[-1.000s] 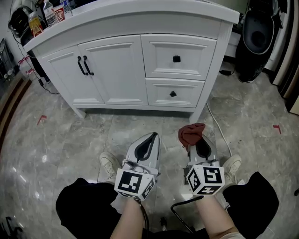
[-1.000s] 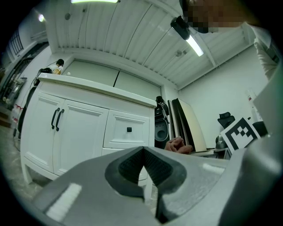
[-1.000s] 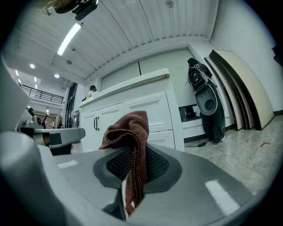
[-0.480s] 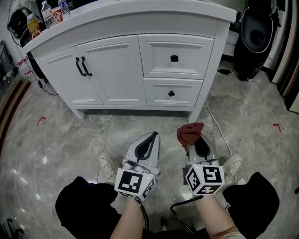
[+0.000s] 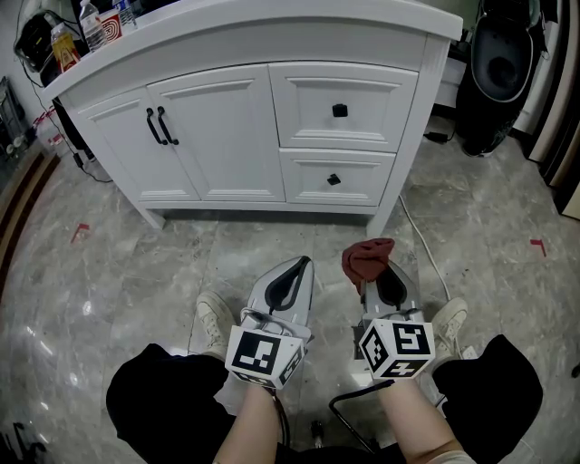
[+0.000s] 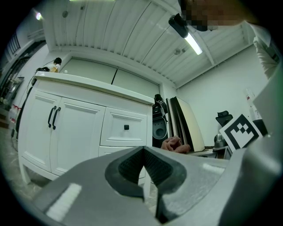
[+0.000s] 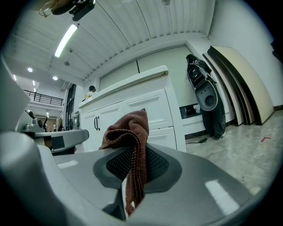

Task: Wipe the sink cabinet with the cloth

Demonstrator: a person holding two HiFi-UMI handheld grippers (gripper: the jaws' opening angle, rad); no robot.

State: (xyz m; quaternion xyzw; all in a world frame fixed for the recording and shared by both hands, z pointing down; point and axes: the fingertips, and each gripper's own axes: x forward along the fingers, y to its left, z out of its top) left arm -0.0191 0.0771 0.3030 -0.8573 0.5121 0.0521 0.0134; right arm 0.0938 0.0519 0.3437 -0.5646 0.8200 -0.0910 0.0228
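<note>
Cloth (image 5: 367, 258): dark red-brown knit, pinched by one fold in the right claw (image 5: 373, 275). Most of it is bunched above the claw's tips, with a short strip hanging down between the pads. It is held in the air over the floor, in front of the sink cabinet and apart from it.
Right claw: clamped on the cloth (image 7: 128, 132). In the right gripper view both pads press the fabric from either side.
Left claw (image 5: 294, 269): jaws brought together with nothing between them. It is level with the right claw, just beside it, and points toward the cabinet.
Marker cubes: one on each gripper, left (image 5: 263, 355) and right (image 5: 397, 347), near the person's forearms.
Sink cabinet (image 5: 227, 136): white, two doors on the left with paired black handles (image 5: 163, 127), two stacked drawers on the right, each with a small black knob (image 5: 340, 111).
Counter (image 5: 272, 18): white top, bottles (image 5: 91, 20) at its far left end.
Floor (image 5: 118, 272): grey marbled tile, small red marks (image 5: 82, 232) to either side.
Shoes (image 5: 213, 319): pale, one below each gripper.
Right of cabinet: a bulky black object (image 5: 503, 72) stands on the floor.
</note>
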